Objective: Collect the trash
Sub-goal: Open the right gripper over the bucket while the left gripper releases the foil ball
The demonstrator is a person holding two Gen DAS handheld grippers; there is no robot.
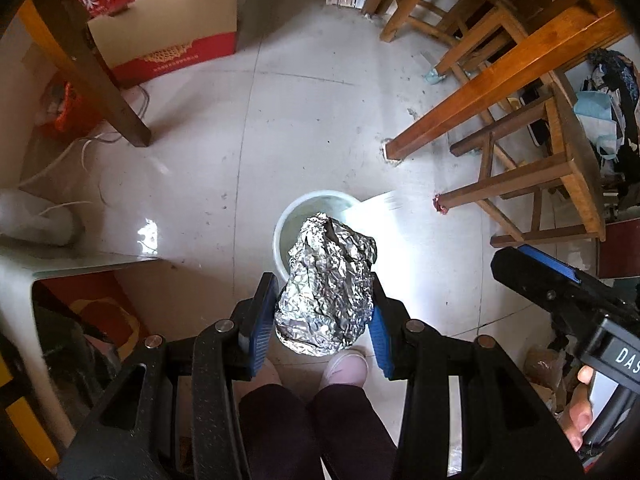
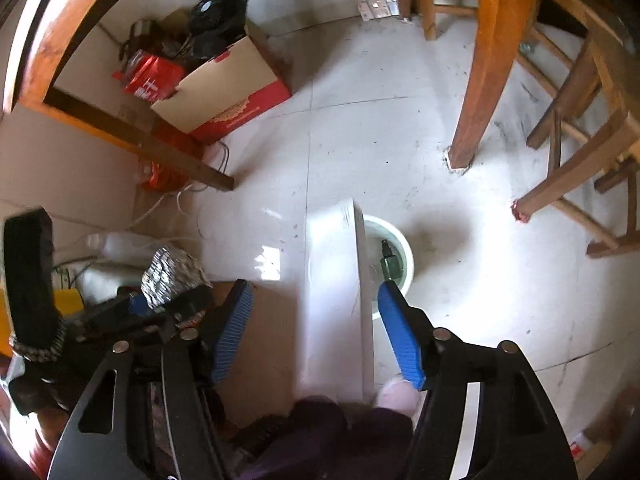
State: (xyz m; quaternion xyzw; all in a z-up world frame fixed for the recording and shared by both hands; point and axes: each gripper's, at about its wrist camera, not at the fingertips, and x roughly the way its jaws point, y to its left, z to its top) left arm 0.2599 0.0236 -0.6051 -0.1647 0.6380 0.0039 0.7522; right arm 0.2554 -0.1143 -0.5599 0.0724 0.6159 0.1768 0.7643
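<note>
A crumpled ball of aluminium foil (image 1: 328, 292) sits between the blue pads of my left gripper (image 1: 323, 284), which is shut on it. It hangs over a white round bin (image 1: 288, 216) on the tiled floor. The right wrist view shows the same foil (image 2: 172, 272) at the left. My right gripper (image 2: 315, 287) stands open around a blurred white flat box (image 2: 336, 280). Its pads do not press the box, which is upright by the rim of the bin (image 2: 404, 248). A dark green bottle (image 2: 390, 260) lies inside the bin.
A wooden table leg (image 1: 480, 92) and stools (image 1: 560, 176) stand to the right of the bin. A red and tan cardboard box (image 1: 168, 36) sits at the back left, with cables (image 1: 92, 144) beside it. The person's legs and pink slippers (image 1: 346, 366) are just below the grippers.
</note>
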